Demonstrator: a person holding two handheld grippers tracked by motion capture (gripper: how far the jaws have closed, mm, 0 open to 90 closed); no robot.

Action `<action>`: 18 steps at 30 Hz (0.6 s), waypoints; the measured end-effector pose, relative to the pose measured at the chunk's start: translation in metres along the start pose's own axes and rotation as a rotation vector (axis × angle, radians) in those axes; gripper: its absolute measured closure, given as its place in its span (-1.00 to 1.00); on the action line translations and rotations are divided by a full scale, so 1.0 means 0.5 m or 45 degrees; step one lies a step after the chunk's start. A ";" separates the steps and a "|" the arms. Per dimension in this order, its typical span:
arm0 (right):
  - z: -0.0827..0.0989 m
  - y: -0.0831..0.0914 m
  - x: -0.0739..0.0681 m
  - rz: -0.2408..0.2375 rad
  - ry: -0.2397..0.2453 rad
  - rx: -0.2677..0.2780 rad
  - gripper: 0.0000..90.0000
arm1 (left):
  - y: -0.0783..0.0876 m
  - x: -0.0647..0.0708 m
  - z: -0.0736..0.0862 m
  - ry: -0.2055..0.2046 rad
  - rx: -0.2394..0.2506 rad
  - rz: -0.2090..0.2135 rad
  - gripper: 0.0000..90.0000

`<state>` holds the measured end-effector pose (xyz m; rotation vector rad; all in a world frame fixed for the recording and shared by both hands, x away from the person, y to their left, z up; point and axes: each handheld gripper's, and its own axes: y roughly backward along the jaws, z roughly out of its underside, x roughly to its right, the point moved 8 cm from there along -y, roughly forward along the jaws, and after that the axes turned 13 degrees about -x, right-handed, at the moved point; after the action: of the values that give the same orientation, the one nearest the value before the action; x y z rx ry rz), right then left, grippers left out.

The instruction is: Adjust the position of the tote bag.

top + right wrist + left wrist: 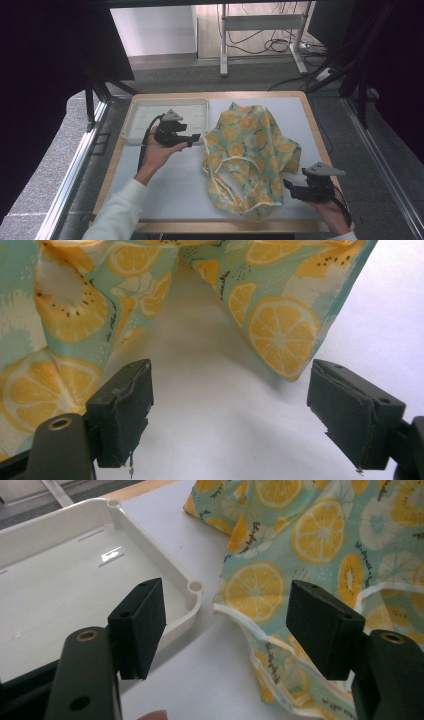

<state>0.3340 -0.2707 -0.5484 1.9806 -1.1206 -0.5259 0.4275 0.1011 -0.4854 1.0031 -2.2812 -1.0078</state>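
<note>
A crumpled cloth (pixel 250 150) printed with lemon and kiwi slices on pale green lies on the white table top (pixel 175 185), right of centre. My left gripper (pixel 194 137) hovers just left of the cloth, at the near right corner of a white tray (pixel 135 131), jaws open and empty. In the left gripper view the cloth's white-trimmed edge (pixel 250 625) lies between and beyond the jaws, with the tray (pixel 75 580) to the left. My right gripper (pixel 289 188) sits at the cloth's near right edge, open, with nothing between its jaws; a cloth corner (pixel 285 340) hangs just ahead.
The empty tray stands at the table's far left. A wooden rim (pixel 215 226) frames the table. Beyond the far edge are a grey floor, a metal stand (pixel 260 30) and cables. Dark curtains flank both sides.
</note>
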 end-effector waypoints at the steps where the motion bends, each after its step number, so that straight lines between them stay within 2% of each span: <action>1: 0.000 0.000 0.000 0.000 0.000 0.000 -0.58 | -0.003 0.001 -0.005 -0.004 0.002 0.002 -0.29; 8: 0.002 -0.001 0.002 0.008 0.002 -0.003 -0.58 | -0.012 0.009 -0.034 -0.027 0.021 0.048 -0.30; 18: 0.003 -0.001 0.002 0.009 0.002 -0.003 -0.58 | -0.026 0.021 -0.074 -0.072 0.007 0.040 -0.30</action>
<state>0.3340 -0.2721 -0.5495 1.9738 -1.1249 -0.5215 0.4499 0.0706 -0.4710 0.9493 -2.3396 -1.0293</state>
